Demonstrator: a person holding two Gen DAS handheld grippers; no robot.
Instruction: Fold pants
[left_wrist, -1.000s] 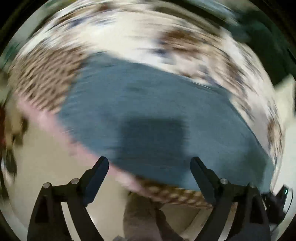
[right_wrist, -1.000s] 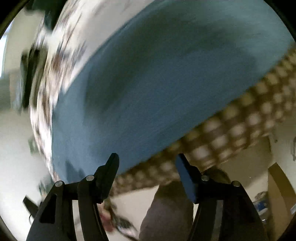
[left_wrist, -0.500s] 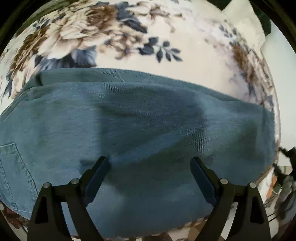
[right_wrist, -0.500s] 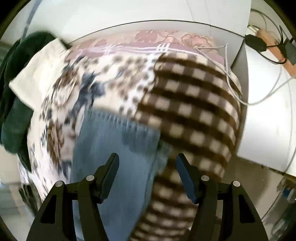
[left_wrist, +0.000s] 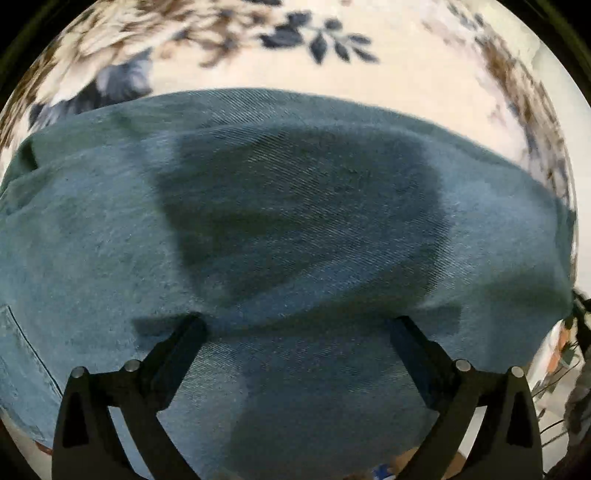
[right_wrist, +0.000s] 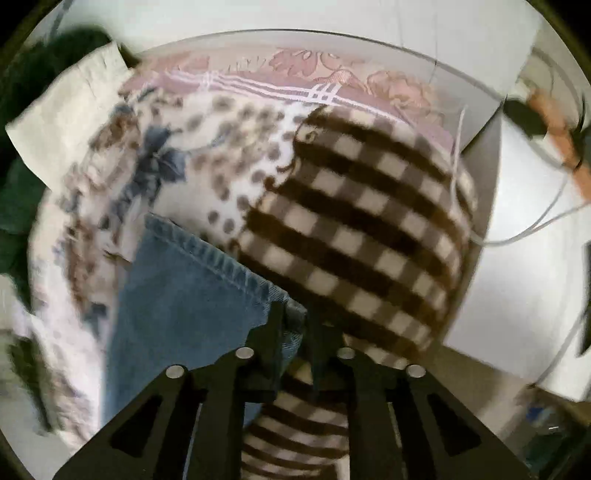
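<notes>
My right gripper (right_wrist: 293, 325) is pinched on the stitched hem corner of the blue denim pants (right_wrist: 177, 306), beside the brown checked blanket (right_wrist: 362, 221). My left gripper (left_wrist: 295, 328) is spread wide, empty, fingertips on the pants (left_wrist: 295, 221) spread over the floral bedspread (left_wrist: 406, 55).

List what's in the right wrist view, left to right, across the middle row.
Dark green fabric → cream cloth → floral bedspread → blue jeans → brown-and-cream checked blanket → white wall.
</notes>
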